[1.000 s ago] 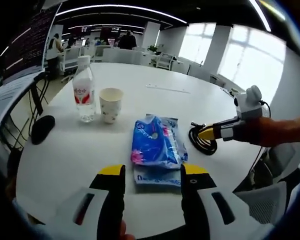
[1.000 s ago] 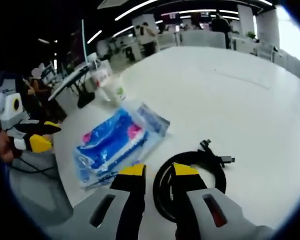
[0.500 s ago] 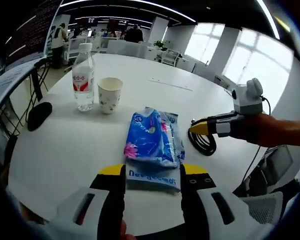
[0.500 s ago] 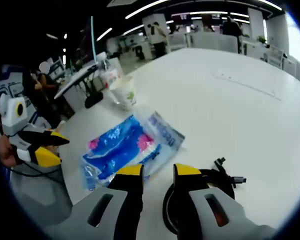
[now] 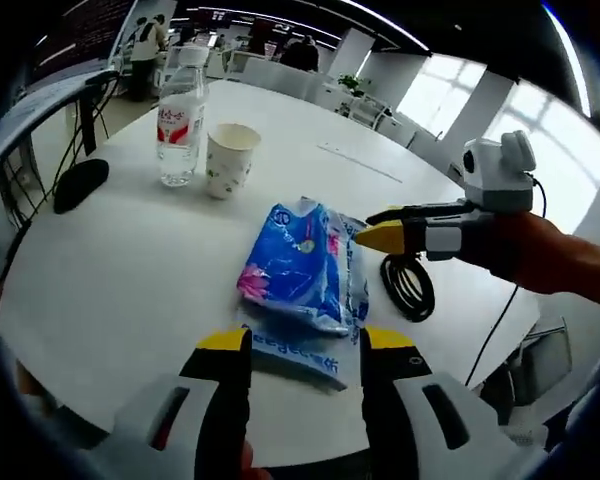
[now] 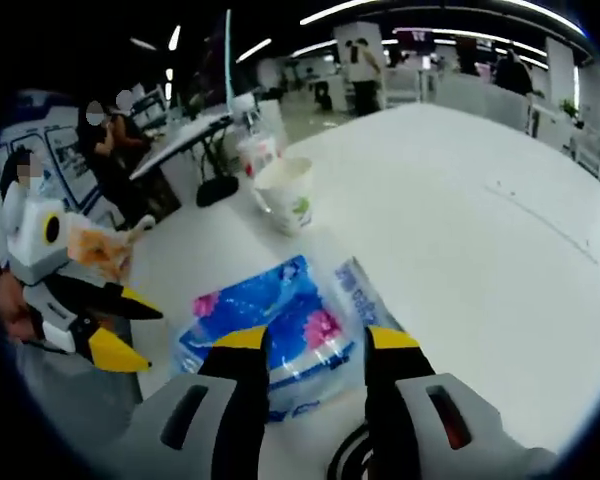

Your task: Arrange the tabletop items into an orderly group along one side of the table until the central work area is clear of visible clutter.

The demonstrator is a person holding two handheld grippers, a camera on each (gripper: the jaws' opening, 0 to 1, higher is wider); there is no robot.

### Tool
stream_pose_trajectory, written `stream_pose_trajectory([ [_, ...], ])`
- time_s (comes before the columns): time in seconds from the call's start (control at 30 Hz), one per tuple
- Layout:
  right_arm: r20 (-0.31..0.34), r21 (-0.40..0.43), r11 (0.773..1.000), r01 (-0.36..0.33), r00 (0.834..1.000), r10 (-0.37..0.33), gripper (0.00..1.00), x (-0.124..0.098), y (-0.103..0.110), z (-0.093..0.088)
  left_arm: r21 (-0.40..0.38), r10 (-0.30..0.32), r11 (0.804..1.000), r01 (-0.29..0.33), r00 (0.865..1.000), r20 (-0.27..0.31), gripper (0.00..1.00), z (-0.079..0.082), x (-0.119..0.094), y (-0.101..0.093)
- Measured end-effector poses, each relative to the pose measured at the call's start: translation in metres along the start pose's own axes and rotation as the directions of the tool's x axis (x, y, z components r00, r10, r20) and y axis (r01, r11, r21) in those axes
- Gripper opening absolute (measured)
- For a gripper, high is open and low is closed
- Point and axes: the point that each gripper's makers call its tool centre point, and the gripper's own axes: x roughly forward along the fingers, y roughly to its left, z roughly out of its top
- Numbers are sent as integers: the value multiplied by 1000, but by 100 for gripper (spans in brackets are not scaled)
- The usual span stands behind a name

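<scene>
A blue tissue pack [image 5: 295,265] lies on the round white table [image 5: 130,280]. My left gripper [image 5: 307,345] is open just in front of the pack's near edge. My right gripper [image 5: 378,226], held by a hand, hovers open over the pack's right side, next to a black cable coil [image 5: 410,285]. In the right gripper view its own jaws [image 6: 317,345] stand wide apart above the tissue pack [image 6: 280,330], with the left gripper [image 6: 130,335] at the left. A water bottle [image 5: 182,115] and a paper cup [image 5: 230,160] stand together farther back.
A black mouse-like object [image 5: 80,185] lies near the table's left edge. The paper cup [image 6: 287,195] and the bottle [image 6: 252,145] stand beyond the pack. A bit of the cable [image 6: 345,465] shows under the right jaws. Desks and people fill the background.
My right gripper has left the cable, moved over the tissue pack and opened its jaws wider. My left gripper has come closer to the pack's near edge.
</scene>
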Motion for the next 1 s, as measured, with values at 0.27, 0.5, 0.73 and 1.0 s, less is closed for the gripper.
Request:
stream_pose_trajectory([
  [0.27, -23, -44, 999, -33, 999, 32, 36, 11, 1, 10, -60, 8, 998, -9, 1000, -20, 41, -3, 8, 0],
  [0.5, -42, -78, 996, -46, 998, 42, 36, 18, 2, 16, -82, 11, 997, -14, 1000, -29, 40, -4, 15, -4],
  [0.73, -78, -117, 991, -69, 995, 60, 35, 27, 5, 17, -112, 14, 994, -19, 999, -40, 38, -5, 24, -7],
  [1.0, -101, -129, 988, -84, 992, 71, 31, 36, 4, 16, -141, 28, 989, -35, 998, -55, 33, -8, 32, -6],
])
